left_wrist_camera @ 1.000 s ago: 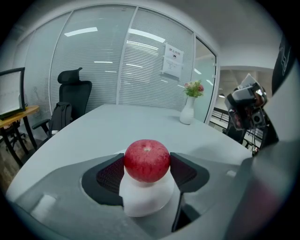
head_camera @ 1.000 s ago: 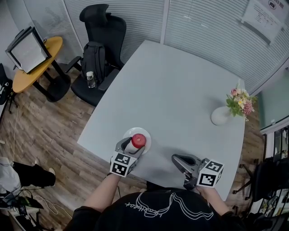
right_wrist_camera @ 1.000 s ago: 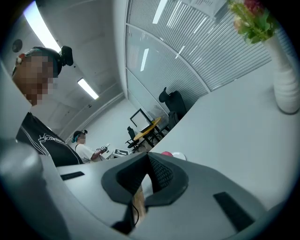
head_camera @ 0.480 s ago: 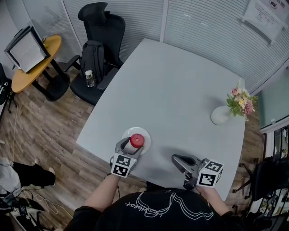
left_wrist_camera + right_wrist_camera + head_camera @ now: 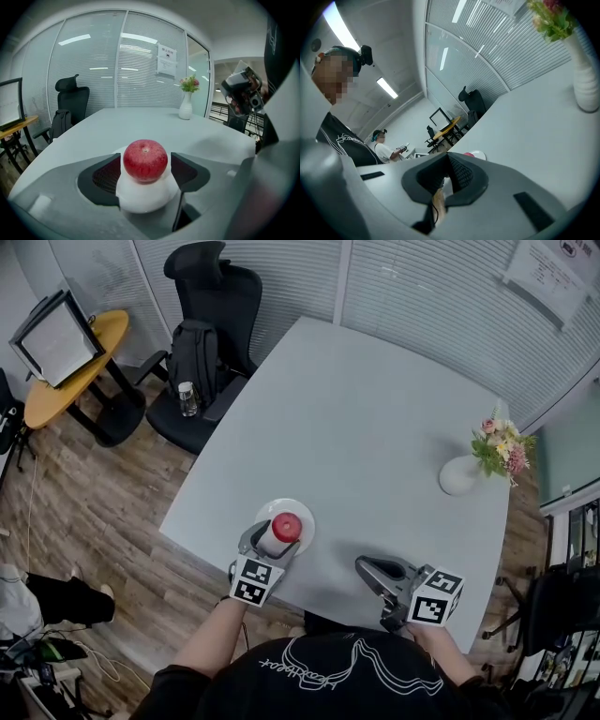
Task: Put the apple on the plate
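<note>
L gripper barely shifting since prior frame: jaws slightly apart, flanking apple sitting on plate, worktop near-left corner. R gripper jaws pressing together, empty. Plate partly hiding behind jaws.

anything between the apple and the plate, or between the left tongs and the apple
Nothing visible. The apple already sits on the plate, and the left tongs flank it with nothing else between.
</note>
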The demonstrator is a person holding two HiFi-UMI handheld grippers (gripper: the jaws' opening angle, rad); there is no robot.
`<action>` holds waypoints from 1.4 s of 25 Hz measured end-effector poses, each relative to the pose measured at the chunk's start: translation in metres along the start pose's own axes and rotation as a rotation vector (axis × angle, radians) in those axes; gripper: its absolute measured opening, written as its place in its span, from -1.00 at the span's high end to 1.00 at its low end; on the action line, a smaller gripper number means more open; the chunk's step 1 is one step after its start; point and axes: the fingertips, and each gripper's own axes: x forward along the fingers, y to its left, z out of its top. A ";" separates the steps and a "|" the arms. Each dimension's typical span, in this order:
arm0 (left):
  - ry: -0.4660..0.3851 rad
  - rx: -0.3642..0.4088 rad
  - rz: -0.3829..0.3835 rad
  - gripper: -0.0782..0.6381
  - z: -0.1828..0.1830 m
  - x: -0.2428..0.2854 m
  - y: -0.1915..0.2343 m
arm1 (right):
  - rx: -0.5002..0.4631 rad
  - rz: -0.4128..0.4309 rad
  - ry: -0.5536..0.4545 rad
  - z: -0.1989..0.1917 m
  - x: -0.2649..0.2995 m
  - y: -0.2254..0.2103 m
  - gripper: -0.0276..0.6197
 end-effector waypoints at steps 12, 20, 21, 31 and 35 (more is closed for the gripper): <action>-0.119 -0.100 -0.033 -0.12 0.056 -0.074 -0.015 | -0.109 0.013 -0.016 0.003 -0.003 0.030 0.89; -0.221 -0.137 -0.199 0.01 0.101 -0.146 -0.061 | -0.165 0.061 -0.038 0.003 -0.002 0.066 0.89; -0.237 -0.147 -0.218 0.07 0.106 -0.154 -0.066 | -0.170 0.070 -0.039 0.002 -0.002 0.071 0.89; -0.313 -0.220 -0.336 0.67 0.130 -0.211 -0.101 | -0.226 0.136 -0.049 -0.006 -0.001 0.106 0.89; -0.306 -0.215 -0.331 0.72 0.126 -0.217 -0.105 | -0.254 0.146 -0.045 -0.010 0.001 0.117 0.89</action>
